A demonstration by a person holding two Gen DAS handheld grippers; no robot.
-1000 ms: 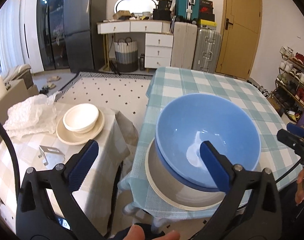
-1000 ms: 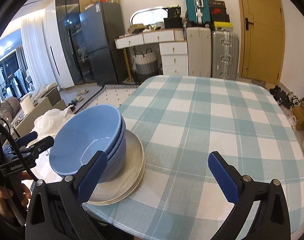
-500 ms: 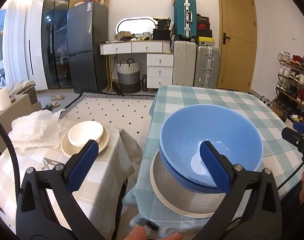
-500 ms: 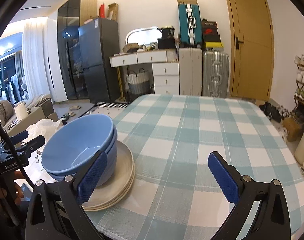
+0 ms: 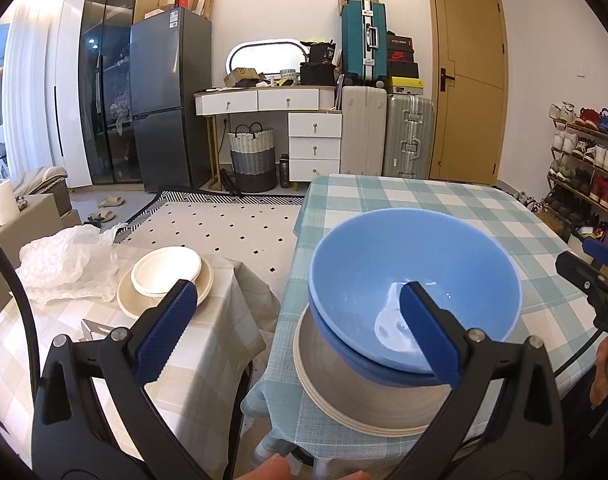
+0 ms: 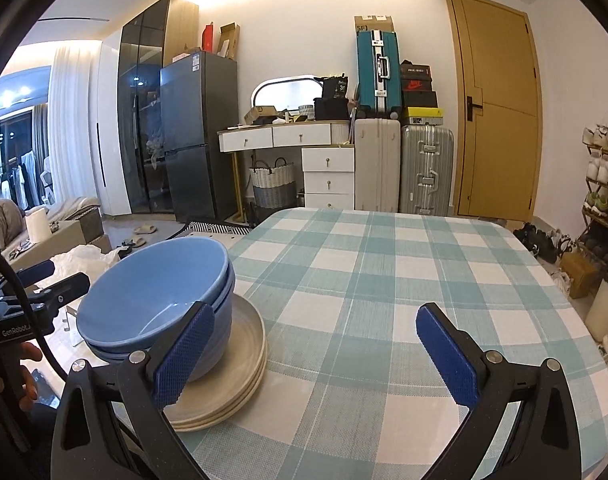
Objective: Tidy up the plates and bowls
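Main risk: the blue bowls [image 5: 414, 300] are nested and sit on the grey plates [image 5: 368, 404], and that whole stack is parked right at the near-left corner of the green-check table [image 6: 404, 272]. Plate rim looks close to the cloth edge in my left view, can't tell if it overhangs. If I nudge it w/ a finger while reaching in, it could slide off toward the gap between tables. Cloth could also drag if I pull sideways.

2nd risk: top bowl is smooth and steep-walled. A one-wall rim pinch could slip or tilt it, and the lower bowl may lift w/ it if they're stuck together.

3rd: the white bowls [image 5: 166, 270] on the cream plate [image 5: 164, 294] are on the beige side table [image 5: 208, 360] next to crumpled plastic wrap [image 5: 64, 264]. The wrap could snag if I go there.

Pose: left tongs [image 5: 292, 320] spread wide, empty, level and facing fwd, hovering above and short of the stack. One finger [image 5: 428, 336] overlaps the blue bowl in view, but I judge no contact. Right tongs [image 6: 312, 344] also wide and empty, over bare cloth, stack just beside its left finger [image 6: 184, 356]. Neither touches anything.

Est: the blue stack looks sorted; the white set isn't merged.
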